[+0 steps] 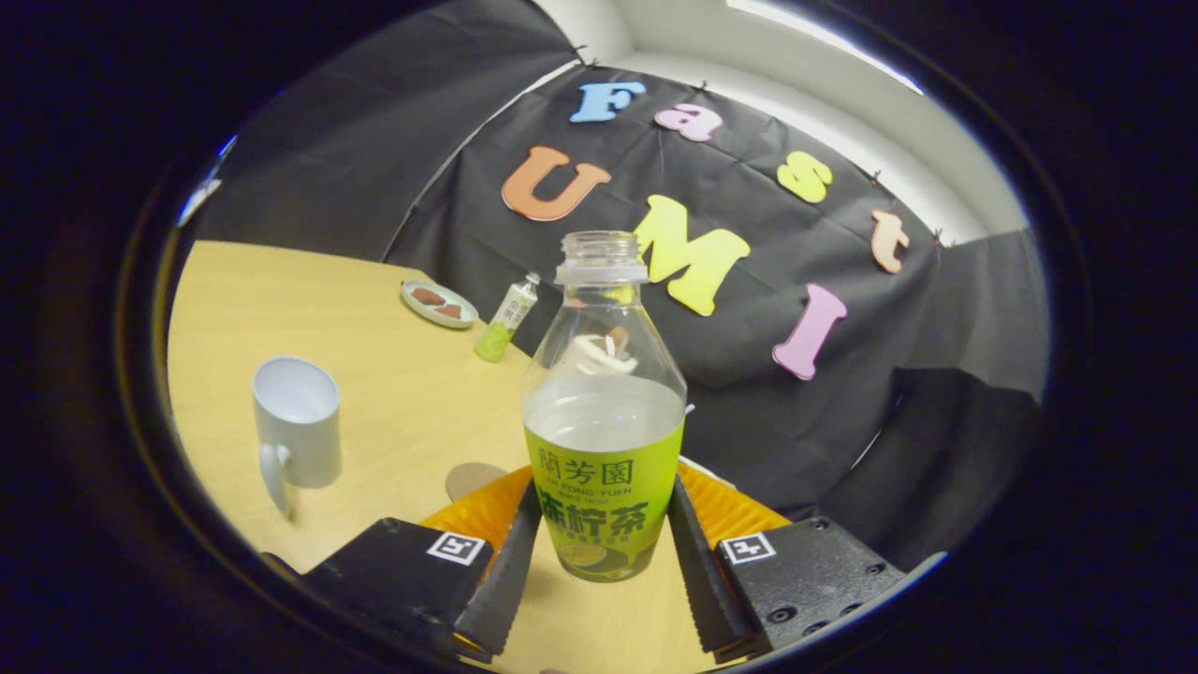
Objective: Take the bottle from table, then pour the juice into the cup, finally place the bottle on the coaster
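1. White mug (298, 423): stands upright on the pale wood worktop (393, 393), off to the left of the fingers and beyond them; its handle faces the camera. Its mouth is open and the inside cannot be seen into.
2. Brown round coaster (472, 478): lies flat on the worktop just beyond the left finger, partly hidden behind the orange part of the finger. It sits between the mug and the held bottle, nearer the bottle.
3. Small plate (439, 303): rests near the far edge of the worktop, well beyond the mug, with brownish pieces on it that are too small to identify.
4. Small green-and-white tube-like item (505, 320): stands just to the right of the plate, at the far edge of the worktop by the black cloth.
5. Bottle (604, 412): clear plastic, green label, cap off, roughly upright. Liquid level sits at about the top of the label. It is between the two fingers, its lower body at the level of the pads.
6. Hand-held gripper (604, 538): both black ribbed fingers (510, 571) press against the sides of the labelled lower body, clamping the bottle. Whether the bottle base touches the worktop cannot be told.
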### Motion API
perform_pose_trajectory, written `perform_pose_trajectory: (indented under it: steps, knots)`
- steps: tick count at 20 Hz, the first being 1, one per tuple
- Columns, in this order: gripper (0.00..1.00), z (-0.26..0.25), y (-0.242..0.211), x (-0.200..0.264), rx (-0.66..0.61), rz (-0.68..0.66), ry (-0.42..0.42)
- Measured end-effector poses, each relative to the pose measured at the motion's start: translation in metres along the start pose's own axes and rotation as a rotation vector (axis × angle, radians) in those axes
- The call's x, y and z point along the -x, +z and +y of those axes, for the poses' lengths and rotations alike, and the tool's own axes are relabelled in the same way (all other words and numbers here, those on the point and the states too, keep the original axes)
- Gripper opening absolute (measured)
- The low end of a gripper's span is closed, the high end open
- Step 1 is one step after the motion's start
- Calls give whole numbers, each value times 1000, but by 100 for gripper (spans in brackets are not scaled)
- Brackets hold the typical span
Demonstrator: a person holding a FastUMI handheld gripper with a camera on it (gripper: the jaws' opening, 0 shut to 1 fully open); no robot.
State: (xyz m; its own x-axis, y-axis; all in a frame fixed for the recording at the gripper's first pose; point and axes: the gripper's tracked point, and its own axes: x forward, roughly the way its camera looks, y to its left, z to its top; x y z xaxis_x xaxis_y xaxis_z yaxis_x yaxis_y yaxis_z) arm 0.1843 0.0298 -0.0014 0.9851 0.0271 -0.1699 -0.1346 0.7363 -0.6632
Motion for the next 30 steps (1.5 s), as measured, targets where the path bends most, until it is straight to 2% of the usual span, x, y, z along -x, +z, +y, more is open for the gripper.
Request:
perform_pose_trajectory:
  steps: [4, 9, 12, 30]
  knots:
    - [77, 19, -5, -13, 133, 20, -3]
    - [77, 31, -1, -16, 333, -25, -70]
    - [77, 38, 3, -15, 410, -43, -84]
    - [77, 47, 35, -13, 597, -98, -123]
